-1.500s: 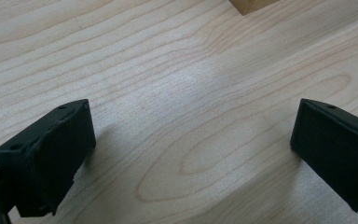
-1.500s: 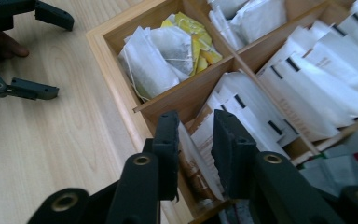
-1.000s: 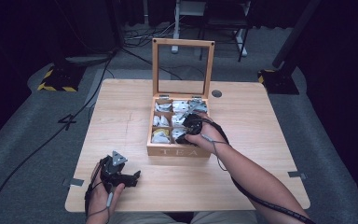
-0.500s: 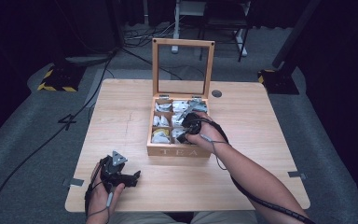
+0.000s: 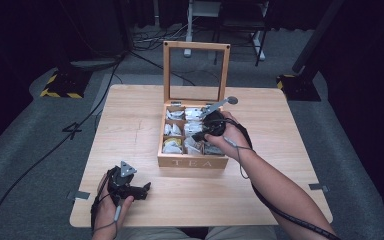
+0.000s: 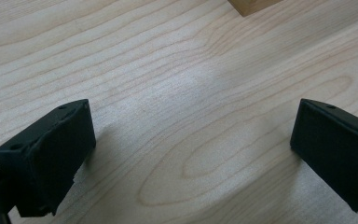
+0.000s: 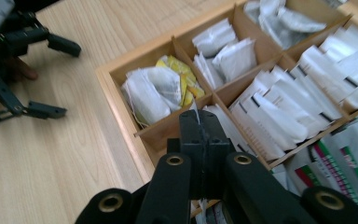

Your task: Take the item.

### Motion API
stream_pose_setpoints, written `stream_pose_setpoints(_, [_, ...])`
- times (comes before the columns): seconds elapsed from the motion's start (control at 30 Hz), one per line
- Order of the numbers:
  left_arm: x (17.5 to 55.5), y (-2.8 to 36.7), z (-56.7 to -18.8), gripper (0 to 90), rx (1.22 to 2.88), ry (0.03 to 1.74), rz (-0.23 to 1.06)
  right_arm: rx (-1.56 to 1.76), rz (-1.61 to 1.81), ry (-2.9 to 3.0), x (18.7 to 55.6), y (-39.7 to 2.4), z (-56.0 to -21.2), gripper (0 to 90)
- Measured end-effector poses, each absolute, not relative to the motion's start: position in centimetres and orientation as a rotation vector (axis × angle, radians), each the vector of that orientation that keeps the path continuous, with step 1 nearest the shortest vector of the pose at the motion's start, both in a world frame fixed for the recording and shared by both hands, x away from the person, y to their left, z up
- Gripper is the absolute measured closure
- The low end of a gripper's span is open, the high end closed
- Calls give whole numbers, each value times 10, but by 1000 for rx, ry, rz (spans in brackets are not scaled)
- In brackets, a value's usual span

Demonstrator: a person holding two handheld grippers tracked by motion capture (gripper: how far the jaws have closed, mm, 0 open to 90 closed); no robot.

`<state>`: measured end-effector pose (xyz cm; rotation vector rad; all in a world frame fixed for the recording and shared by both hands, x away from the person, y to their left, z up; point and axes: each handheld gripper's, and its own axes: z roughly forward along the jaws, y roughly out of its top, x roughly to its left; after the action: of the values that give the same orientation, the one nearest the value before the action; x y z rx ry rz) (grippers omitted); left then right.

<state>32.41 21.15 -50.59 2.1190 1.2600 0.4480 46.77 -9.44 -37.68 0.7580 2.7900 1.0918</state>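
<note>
A wooden tea box [image 5: 192, 161] marked TEA stands mid-table with its glass lid [image 5: 196, 46] upright. Its compartments hold white sachets [image 7: 279, 112] and one yellow sachet [image 7: 186, 79]. My right gripper [image 5: 200, 135] hovers over the box's near right compartments. In the right gripper view its jaws [image 7: 198, 122] are pressed together with a thin white sachet edge [image 7: 197, 114] showing between them. My left gripper [image 5: 144, 191] rests on the table near the front left, open with nothing between its jaws [image 6: 191, 140]. It also appears open in the right gripper view [image 7: 72, 80].
The light wood table [image 5: 130, 120] has bare room left of and in front of the box. A corner of the box [image 6: 254, 4] shows at the top of the left gripper view. A small round disc [image 5: 232, 100] lies behind the box. Cables run on the floor behind.
My right gripper has shifted slightly up and back over the box's right compartments. The left gripper has not moved.
</note>
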Motion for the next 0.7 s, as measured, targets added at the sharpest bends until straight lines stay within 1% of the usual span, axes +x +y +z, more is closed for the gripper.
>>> stream_pose_setpoints(0.23, [325, 212, -506, 3, 2121, 1260, 453, 740, 1222, 2711, 462, -108, -360, 900])
stream_pose_setpoints(0.7, [325, 211, -506, 3, 2120, 1262, 453, 734, 1381, 2585, 448, -148, -342, 900])
